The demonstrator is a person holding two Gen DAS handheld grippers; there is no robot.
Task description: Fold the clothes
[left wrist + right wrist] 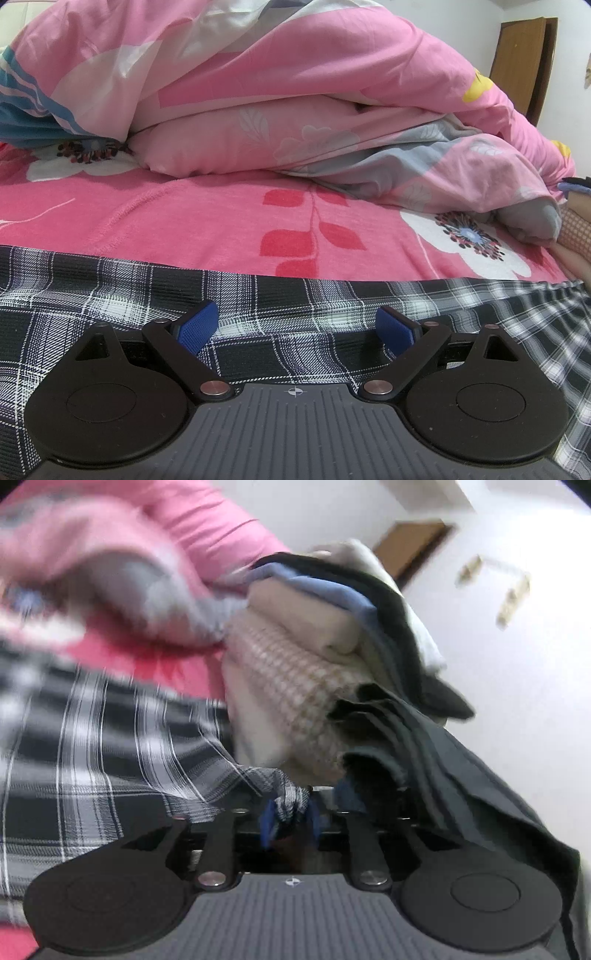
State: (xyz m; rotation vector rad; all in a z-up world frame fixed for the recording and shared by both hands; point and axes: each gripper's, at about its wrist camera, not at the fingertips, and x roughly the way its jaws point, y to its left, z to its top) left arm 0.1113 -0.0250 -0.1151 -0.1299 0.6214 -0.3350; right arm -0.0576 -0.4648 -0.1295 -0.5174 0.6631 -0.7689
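A black-and-white plaid garment [110,295] lies spread flat across the pink flowered bed sheet [184,221]. My left gripper [295,314] hovers low over it, blue pads wide apart and nothing between them. The right wrist view is blurred. There the same plaid garment [110,746] stretches taut from the left to a bunched corner pinched between the blue pads of my right gripper [290,812], which is shut on it.
A heaped pink duvet [295,92] fills the back of the bed. A stack of folded clothes [306,664] stands just beyond the right gripper, with a dark garment [461,775] draped at its right side. A brown door [524,62] is at the far right.
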